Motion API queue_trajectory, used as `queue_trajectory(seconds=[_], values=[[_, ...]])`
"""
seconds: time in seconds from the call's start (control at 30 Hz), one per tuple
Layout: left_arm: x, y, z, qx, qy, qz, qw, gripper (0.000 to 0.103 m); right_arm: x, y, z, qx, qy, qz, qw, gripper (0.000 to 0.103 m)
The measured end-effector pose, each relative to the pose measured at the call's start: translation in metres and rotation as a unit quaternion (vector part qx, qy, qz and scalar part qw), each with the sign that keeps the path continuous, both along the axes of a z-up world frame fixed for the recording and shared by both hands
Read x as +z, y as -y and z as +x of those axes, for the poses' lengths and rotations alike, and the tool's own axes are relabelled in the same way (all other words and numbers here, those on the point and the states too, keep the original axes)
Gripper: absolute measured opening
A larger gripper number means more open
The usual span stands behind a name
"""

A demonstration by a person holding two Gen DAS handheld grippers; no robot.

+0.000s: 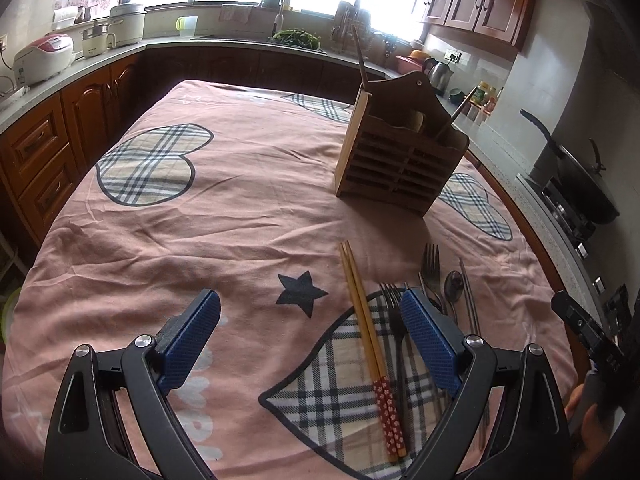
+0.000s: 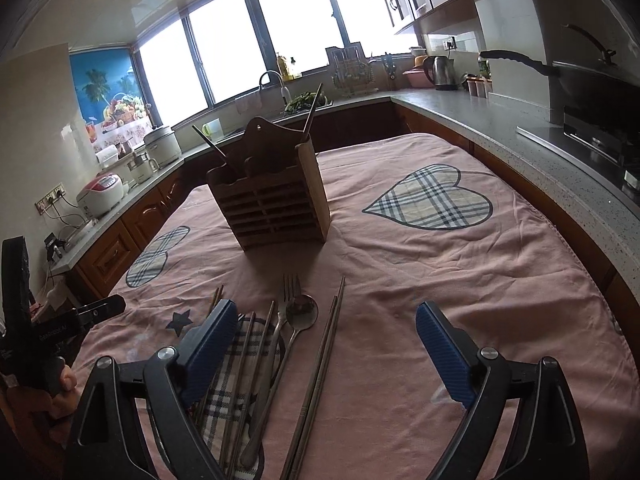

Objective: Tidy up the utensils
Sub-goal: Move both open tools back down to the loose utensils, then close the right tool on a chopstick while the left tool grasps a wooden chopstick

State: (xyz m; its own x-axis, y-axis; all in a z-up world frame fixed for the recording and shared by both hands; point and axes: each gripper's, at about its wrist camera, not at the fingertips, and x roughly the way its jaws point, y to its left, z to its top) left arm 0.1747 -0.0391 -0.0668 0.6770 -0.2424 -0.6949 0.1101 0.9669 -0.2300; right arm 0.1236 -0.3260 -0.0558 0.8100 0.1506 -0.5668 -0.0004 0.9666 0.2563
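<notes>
- The left gripper (image 1: 310, 322) has its blue-padded jaws spread wide and grips nothing; it hangs above the pink heart-patterned cloth (image 1: 224, 208) on the table.
- The right gripper (image 2: 326, 326) likewise stands wide open and empty.
- The pair of wooden chopsticks with red flowered ends (image 1: 370, 344) lies on the cloth between the left jaws, nearer the right-hand pad; a dark metal fork (image 1: 394, 312) lies just beside them.
- Between the right jaws lie a long pair of dull metal chopsticks (image 2: 320, 372) and a steel spoon (image 2: 298, 320).
- The slatted wooden utensil holder (image 1: 400, 152) stands upright farther back, well apart from both grippers.
- Only the left view shows the red chopstick ends; the right view shows the other gripper's body and a hand (image 2: 66, 380) at its left edge.
</notes>
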Motion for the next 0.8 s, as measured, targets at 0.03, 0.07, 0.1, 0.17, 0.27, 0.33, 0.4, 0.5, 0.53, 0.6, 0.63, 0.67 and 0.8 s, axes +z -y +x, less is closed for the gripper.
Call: queue_trajectory(seconds=[0.03,0.07,0.1,0.17,0.27,0.33,0.4,0.5,0.53,0.6,0.63,0.67,0.8], values=[[-0.002,0.001,0.001,-0.001,-0.004,0.002,1.0000,0.094,-0.003,0.000,0.001,-0.001,-0.004,-0.002,1.000,0.092],[-0.004,0.002,0.003,-0.004,-0.008,0.005,1.0000,0.094,-0.005,0.000,0.002,-0.004,-0.008,-0.004,1.000,0.092],[-0.007,0.003,0.004,-0.006,-0.012,0.008,0.9999,0.094,-0.007,0.000,0.002,-0.005,-0.011,-0.007,1.000,0.092],[-0.011,0.006,0.007,-0.008,-0.018,0.017,0.9997,0.094,-0.010,0.001,0.004,-0.004,-0.015,-0.005,1.000,0.092],[-0.017,0.009,0.012,-0.011,-0.029,0.028,0.9991,0.094,-0.013,0.000,0.007,-0.005,-0.022,-0.010,1.000,0.092],[-0.021,0.011,0.016,-0.013,-0.037,0.032,0.9987,0.094,-0.016,0.000,0.009,-0.007,-0.026,-0.012,1.000,0.092],[-0.024,0.013,0.020,-0.015,-0.041,0.035,0.9984,0.093,-0.019,0.000,0.012,-0.008,-0.034,-0.011,0.999,0.092],[-0.027,0.018,0.027,-0.020,-0.047,0.043,0.9978,0.090,-0.026,0.001,0.018,-0.011,-0.049,-0.011,0.999,0.091],[-0.029,0.019,0.029,-0.021,-0.050,0.046,0.9975,0.090,-0.028,0.002,0.020,-0.013,-0.053,-0.010,0.998,0.091],[-0.032,0.022,0.035,-0.025,-0.056,0.051,0.9968,0.086,-0.031,0.002,0.023,-0.014,-0.059,-0.010,0.998,0.091],[-0.033,0.024,0.038,-0.026,-0.059,0.054,0.9965,0.083,-0.033,0.002,0.025,-0.014,-0.062,-0.011,0.998,0.091],[-0.035,0.025,0.041,-0.028,-0.061,0.055,0.9962,0.082,-0.034,0.002,0.028,-0.014,-0.065,-0.012,0.998,0.090],[-0.042,0.027,0.054,-0.032,-0.075,0.052,0.9953,0.072,-0.040,0.001,0.040,-0.012,-0.081,-0.015,0.996,0.071]])
